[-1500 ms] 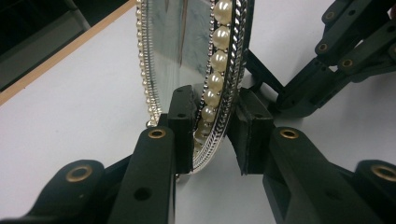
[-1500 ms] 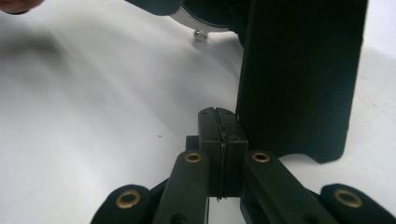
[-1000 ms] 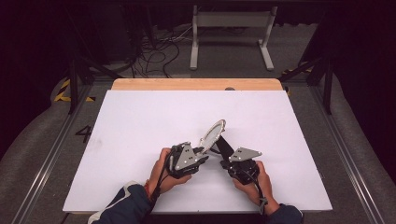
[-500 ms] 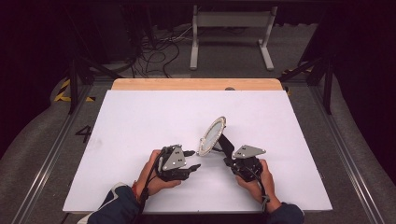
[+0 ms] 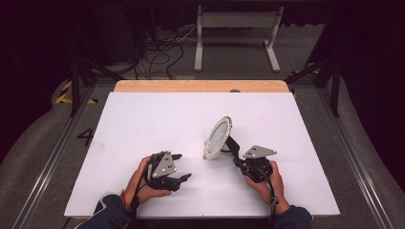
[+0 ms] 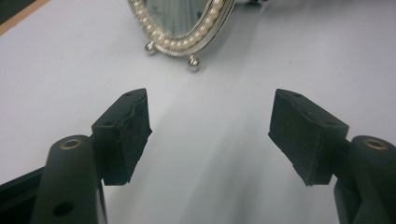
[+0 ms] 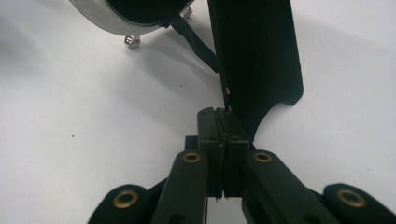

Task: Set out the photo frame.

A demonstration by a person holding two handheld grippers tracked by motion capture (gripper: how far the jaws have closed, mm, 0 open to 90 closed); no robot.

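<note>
White worktop (image 5: 143,124): the right gripper (image 5: 237,153) pinches the oval mirror's (image 5: 218,137) black back stand; left gripper's (image 5: 184,167) fingers have just been opening, empty. Next, probably setting the mirror upright.

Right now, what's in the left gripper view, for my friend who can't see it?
Two black fingers stand wide apart over a white table, nothing between them. Beyond them stands a small oval mirror with a pearl-beaded silver rim and little ball feet.
</note>
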